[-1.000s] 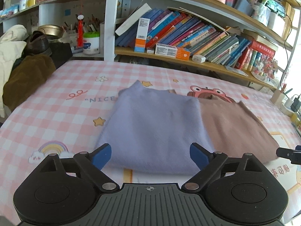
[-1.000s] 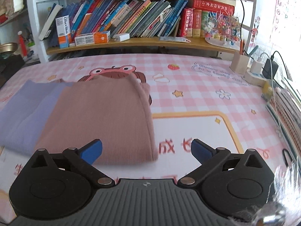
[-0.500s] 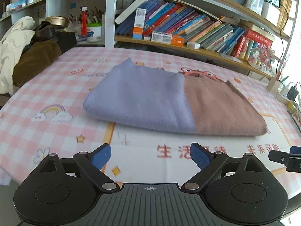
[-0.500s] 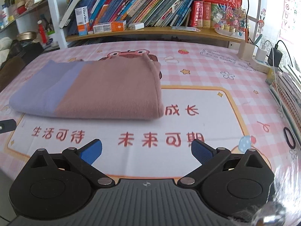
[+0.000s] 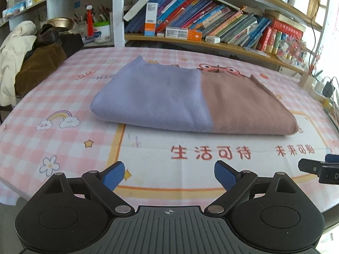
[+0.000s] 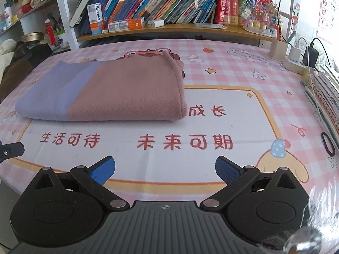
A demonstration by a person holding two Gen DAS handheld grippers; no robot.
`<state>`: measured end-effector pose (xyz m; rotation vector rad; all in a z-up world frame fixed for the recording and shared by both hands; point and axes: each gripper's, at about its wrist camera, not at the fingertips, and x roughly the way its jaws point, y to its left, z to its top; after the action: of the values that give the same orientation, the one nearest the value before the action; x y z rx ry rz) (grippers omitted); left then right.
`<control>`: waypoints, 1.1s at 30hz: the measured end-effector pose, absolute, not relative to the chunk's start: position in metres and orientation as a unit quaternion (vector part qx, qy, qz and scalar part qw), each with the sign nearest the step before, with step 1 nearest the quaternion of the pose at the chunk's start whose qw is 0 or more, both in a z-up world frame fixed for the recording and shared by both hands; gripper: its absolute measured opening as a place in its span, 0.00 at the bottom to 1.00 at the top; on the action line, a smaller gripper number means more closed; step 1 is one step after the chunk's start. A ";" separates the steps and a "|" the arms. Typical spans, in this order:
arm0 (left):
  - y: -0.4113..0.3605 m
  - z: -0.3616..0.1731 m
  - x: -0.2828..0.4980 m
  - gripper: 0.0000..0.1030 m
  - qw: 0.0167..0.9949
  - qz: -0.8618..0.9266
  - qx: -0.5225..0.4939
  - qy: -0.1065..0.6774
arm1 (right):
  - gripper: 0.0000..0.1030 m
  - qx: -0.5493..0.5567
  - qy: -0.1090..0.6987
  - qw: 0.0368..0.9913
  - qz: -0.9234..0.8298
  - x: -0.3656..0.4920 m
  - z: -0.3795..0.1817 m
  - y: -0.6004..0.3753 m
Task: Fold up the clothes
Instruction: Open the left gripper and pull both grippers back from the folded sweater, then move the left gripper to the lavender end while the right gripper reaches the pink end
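Your left gripper (image 5: pixel 168 174) and right gripper (image 6: pixel 165 168) hang over the near edge of the table, jaws spread wide, blue pads (image 6: pixel 227 169) bare and gripping nothing. Beyond them, the pink checked tablecloth (image 5: pixel 63 97) carries red printed characters (image 6: pixel 184 142). Past that print, well apart from both tools, the folded garment (image 5: pixel 190 99) lies flat mid-table, its lilac half toward your left, its dusty-pink half toward your right. Farthest back, a bookshelf (image 6: pixel 169 28) holds leaning books (image 5: pixel 211 23).

Folded garment (image 5: pixel 190 103), lilac half and dusty-pink half, apparently a sweater, lies flat mid-table.
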<state>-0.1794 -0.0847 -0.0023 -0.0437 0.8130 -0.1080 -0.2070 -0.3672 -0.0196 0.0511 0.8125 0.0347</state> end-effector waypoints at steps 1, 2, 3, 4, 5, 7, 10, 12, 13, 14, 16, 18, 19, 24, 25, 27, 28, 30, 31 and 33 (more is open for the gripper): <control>-0.083 -0.002 -0.176 0.91 0.915 -0.051 -0.023 0.398 | 0.99 0.024 0.395 0.918 0.015 -0.205 -0.019 -0.366; -0.082 -0.002 -0.173 0.91 0.915 -0.051 -0.024 0.399 | 0.99 0.023 0.393 0.919 0.013 -0.203 -0.018 -0.365; -0.081 -0.001 -0.170 0.91 0.915 -0.051 -0.024 0.399 | 0.99 0.022 0.391 0.920 0.012 -0.201 -0.016 -0.363; -0.079 -0.002 -0.168 0.91 0.916 -0.054 -0.024 0.398 | 1.00 0.021 0.391 0.920 0.012 -0.200 -0.016 -0.362; -0.078 -0.002 -0.165 0.91 0.916 -0.056 -0.024 0.397 | 1.00 0.020 0.392 0.920 0.012 -0.199 -0.017 -0.360; -0.077 -0.004 -0.160 0.91 0.914 -0.059 -0.022 0.401 | 1.00 0.020 0.397 0.918 0.010 -0.196 -0.019 -0.356; -0.074 -0.008 -0.157 0.91 0.911 -0.066 -0.020 0.407 | 1.00 0.020 0.402 0.915 0.006 -0.192 -0.022 -0.351; -0.071 -0.010 -0.154 0.91 0.910 -0.068 -0.021 0.409 | 1.00 0.019 0.405 0.914 0.004 -0.190 -0.023 -0.348; -0.070 -0.011 -0.152 0.91 0.909 -0.069 -0.022 0.411 | 1.00 0.019 0.406 0.914 0.004 -0.189 -0.023 -0.347; -0.069 -0.011 -0.150 0.91 0.909 -0.069 -0.022 0.411 | 1.00 0.018 0.406 0.914 0.003 -0.188 -0.023 -0.345; -0.067 -0.012 -0.147 0.91 0.908 -0.073 -0.020 0.412 | 1.00 0.018 0.406 0.914 -0.001 -0.186 -0.024 -0.344; -0.066 -0.013 -0.144 0.91 0.907 -0.076 -0.020 0.413 | 1.00 0.019 0.406 0.914 -0.004 -0.184 -0.024 -0.342; -0.065 -0.014 -0.143 0.91 0.907 -0.077 -0.019 0.414 | 1.00 0.019 0.407 0.913 -0.005 -0.183 -0.024 -0.341; -0.061 -0.015 -0.137 0.91 0.906 -0.079 -0.019 0.415 | 1.00 0.017 0.406 0.914 -0.008 -0.179 -0.025 -0.336; -0.061 -0.016 -0.136 0.91 0.906 -0.080 -0.019 0.416 | 1.00 0.017 0.406 0.914 -0.009 -0.179 -0.025 -0.336; -0.059 -0.016 -0.134 0.91 0.905 -0.081 -0.017 0.417 | 1.00 0.017 0.407 0.913 -0.009 -0.177 -0.026 -0.334; -0.058 -0.017 -0.134 0.91 0.904 -0.082 -0.016 0.418 | 1.00 0.017 0.408 0.913 -0.010 -0.176 -0.026 -0.333; -0.057 -0.018 -0.133 0.91 0.904 -0.082 -0.016 0.420 | 1.00 0.017 0.409 0.912 -0.009 -0.174 -0.026 -0.331; -0.056 -0.018 -0.132 0.91 0.903 -0.082 -0.015 0.421 | 1.00 0.016 0.410 0.912 -0.009 -0.173 -0.026 -0.330; -0.055 -0.019 -0.131 0.91 0.902 -0.082 -0.014 0.423 | 1.00 0.014 0.411 0.911 -0.008 -0.172 -0.026 -0.327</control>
<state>-0.1308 -0.0550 -0.0191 -0.0290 0.8757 -0.1695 -0.1716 -0.3272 -0.0261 0.0285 0.8476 -0.0156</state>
